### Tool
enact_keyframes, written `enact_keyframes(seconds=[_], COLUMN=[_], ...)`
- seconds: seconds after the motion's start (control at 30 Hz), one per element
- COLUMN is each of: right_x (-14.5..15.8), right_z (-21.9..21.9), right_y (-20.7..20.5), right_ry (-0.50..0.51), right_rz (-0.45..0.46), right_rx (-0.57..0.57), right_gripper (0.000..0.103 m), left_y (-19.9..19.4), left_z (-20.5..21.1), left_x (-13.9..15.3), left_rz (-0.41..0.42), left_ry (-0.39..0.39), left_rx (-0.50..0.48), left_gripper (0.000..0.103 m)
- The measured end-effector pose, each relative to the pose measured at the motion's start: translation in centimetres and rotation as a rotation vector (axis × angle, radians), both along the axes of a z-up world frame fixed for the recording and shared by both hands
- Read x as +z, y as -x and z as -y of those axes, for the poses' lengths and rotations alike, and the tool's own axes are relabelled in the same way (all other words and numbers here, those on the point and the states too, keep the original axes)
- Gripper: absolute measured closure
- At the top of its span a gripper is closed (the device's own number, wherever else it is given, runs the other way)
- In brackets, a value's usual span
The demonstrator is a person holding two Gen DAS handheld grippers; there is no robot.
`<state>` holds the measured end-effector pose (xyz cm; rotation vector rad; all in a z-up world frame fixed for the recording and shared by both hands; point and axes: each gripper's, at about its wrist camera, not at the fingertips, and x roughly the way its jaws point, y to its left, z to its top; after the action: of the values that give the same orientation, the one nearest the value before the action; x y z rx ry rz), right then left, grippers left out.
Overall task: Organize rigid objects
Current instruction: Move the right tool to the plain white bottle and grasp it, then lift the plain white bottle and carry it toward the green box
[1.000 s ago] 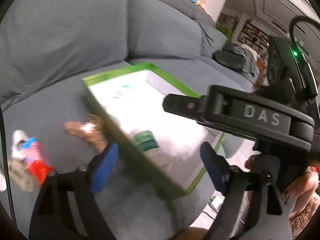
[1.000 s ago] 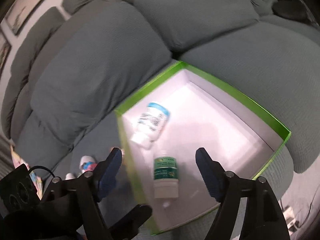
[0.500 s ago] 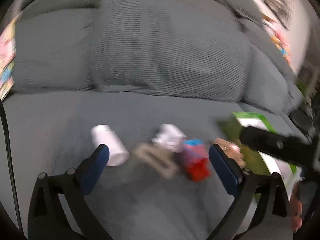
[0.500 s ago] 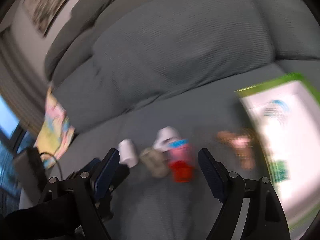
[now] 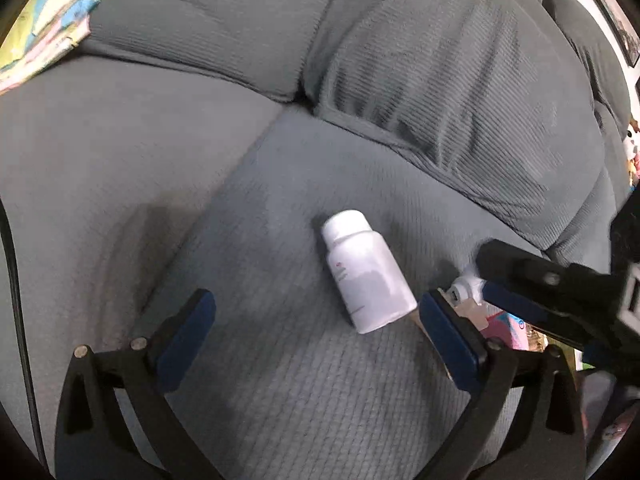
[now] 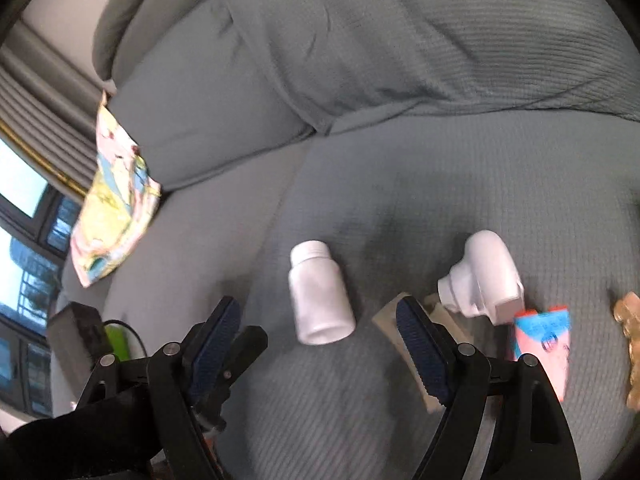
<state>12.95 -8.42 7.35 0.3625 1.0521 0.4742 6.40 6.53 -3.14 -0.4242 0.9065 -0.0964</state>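
Observation:
A white pill bottle (image 5: 364,270) lies on its side on the grey sofa seat; it also shows in the right wrist view (image 6: 320,294). My left gripper (image 5: 316,332) is open and empty, with the bottle just ahead between its jaws, nearer the right one. My right gripper (image 6: 320,340) is open and empty, with the same bottle between its jaws. To the right lie a second white bottle (image 6: 482,276), a pink and blue box (image 6: 544,340), a beige flat piece (image 6: 404,332) and a tan figure (image 6: 630,336).
Grey back cushions (image 5: 440,60) rise behind the seat. A colourful folded cloth (image 6: 112,208) leans on the cushion at the left. The right gripper's body (image 5: 560,300) reaches into the left wrist view at the right. A window (image 6: 20,184) is at the far left.
Both grippers have swung left, away from the green box, and closed in on the white pill bottle. The green box has left both views. Both grippers stay open.

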Motion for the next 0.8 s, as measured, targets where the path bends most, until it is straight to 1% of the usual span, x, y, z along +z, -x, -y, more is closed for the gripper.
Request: enact_keyframes(seconds=[0.03, 0.07, 0.13, 0.17, 0.23, 0.3, 0.4, 0.5, 0.53, 0.57, 0.6, 0.63, 0.67, 0.7, 0.73, 0.77, 0.8], right_x=[-0.3, -0.7, -1.1, -1.4, -1.8, -2.2, -3.1, -4.1, -4.4, -4.6, -4.7, -4.9, -5.1, -5.1, -5.2, -5.2, -5.3], right_z=[-0.1, -0.4, -1.2, -1.7, -2.1, -2.4, -2.5, -2.9, -3.1, -3.3, -3.6, -3.8, -3.9, -4.1, -4.4, -4.6, -4.9], right_y=[-0.4, -0.7, -1.1, -1.3, -1.6, -2.1, -3.0, -3.6, -3.7, -3.7, -3.7, -3.7, -3.8, -3.7, -3.6, -3.4, -3.3], right_ry=[0.0, -0.003, -0.012, -0.006, 0.015, 0.022, 0.006, 0.006, 0.007, 0.006, 0.007, 0.009, 0.014, 0.039, 0.057, 0.071, 0.089], right_rz=[-0.004, -0.01, -0.011, -0.006, -0.001, -0.014, -0.041, -0.072, -0.083, -0.087, -0.087, -0.095, -0.102, -0.084, -0.073, -0.063, -0.047], right_rx=[0.001, 0.01, 0.045, 0.066, 0.078, 0.086, 0.086, 0.108, 0.12, 0.133, 0.142, 0.151, 0.155, 0.155, 0.162, 0.169, 0.176], right_gripper=[0.026, 0.028, 0.029, 0.03, 0.037, 0.038, 0.038, 0.038, 0.038, 0.038, 0.038, 0.038, 0.038, 0.038, 0.038, 0.038, 0.041], left_y=[-0.2, -0.3, -0.6, -0.8, -1.1, -1.5, -2.0, -2.4, -2.5, -2.7, -2.8, -2.9, -2.9, -2.9, -2.9, -2.9, -2.9], left_z=[0.4, 0.6, 1.0, 1.2, 1.6, 1.7, 1.8, 2.6, 2.8, 2.9, 2.9, 3.0, 3.2, 3.3, 3.5, 3.6, 3.7], left_x=[-0.1, -0.1, -0.1, -0.1, -0.1, -0.5, -1.3, -1.8, -2.1, -2.5, -2.8, -2.9, -2.9, -2.9, -2.9, -2.9, -2.9], left_rz=[0.003, 0.01, 0.02, 0.02, 0.02, 0.012, -0.015, -0.033, -0.043, -0.055, -0.062, -0.056, -0.043, -0.042, -0.041, -0.035, -0.034], left_ry=[0.014, 0.025, 0.027, 0.016, -0.005, 0.001, 0.044, 0.027, 0.025, 0.04, 0.048, 0.041, 0.021, 0.011, -0.003, -0.01, -0.004], left_rx=[-0.016, -0.028, -0.044, -0.053, -0.059, -0.059, -0.076, -0.107, -0.113, -0.115, -0.121, -0.123, -0.127, -0.131, -0.133, -0.142, -0.153], left_gripper=[0.002, 0.002, 0.003, 0.004, 0.004, 0.007, 0.011, 0.016, 0.021, 0.025, 0.026, 0.029, 0.034, 0.037, 0.042, 0.052, 0.058])
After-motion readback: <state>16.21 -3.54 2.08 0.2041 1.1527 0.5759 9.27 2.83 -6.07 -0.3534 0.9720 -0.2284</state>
